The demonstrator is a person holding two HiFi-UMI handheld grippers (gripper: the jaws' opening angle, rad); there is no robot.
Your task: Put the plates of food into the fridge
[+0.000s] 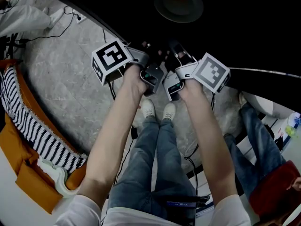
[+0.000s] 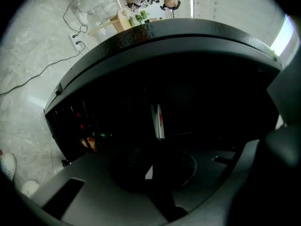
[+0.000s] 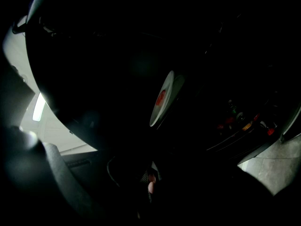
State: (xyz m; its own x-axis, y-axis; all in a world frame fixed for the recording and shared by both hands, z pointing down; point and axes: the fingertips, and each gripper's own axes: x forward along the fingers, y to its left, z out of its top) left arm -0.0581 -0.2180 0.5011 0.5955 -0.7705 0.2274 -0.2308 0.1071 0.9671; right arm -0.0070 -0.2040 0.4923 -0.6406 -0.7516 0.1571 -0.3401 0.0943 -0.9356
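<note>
1. Floor [image 1: 70, 74]: pale marble, running from the near left to the foot of the fridge, with a thin black cable [image 1: 56, 32] trailing across its far left part.
2. Fridge [image 2: 188, 46]: a dark, glossy body filling the far side of the scene. Its inside is almost black. Small red, green and orange items [image 2: 89, 142] show at its left edge in the left gripper view, too dim to name.
3. Orange cushion [image 1: 23, 173] at the near left, with a black-and-white striped cloth [image 1: 28, 121] lying on it.
4. The person's forearms reach forward side by side. Below them are jeans and white shoes [image 1: 148, 108]. A second person's jeans-clad leg [image 1: 254, 140] stands at the right.
5. Left tool [image 2: 149, 171]: jaws drawn together, with only a pale sliver between them and nothing held.
6. Right tool [image 3: 148, 185]: close beside the left one. Its jaws are likewise narrow and central in the gloom, and nothing can be made out in them.
7. Plate of food [image 1: 178, 4]: a round plate with a red portion at its middle. It lies in the fridge's dark interior, beyond both tools and apart from them. The surface under it cannot be made out.
</note>
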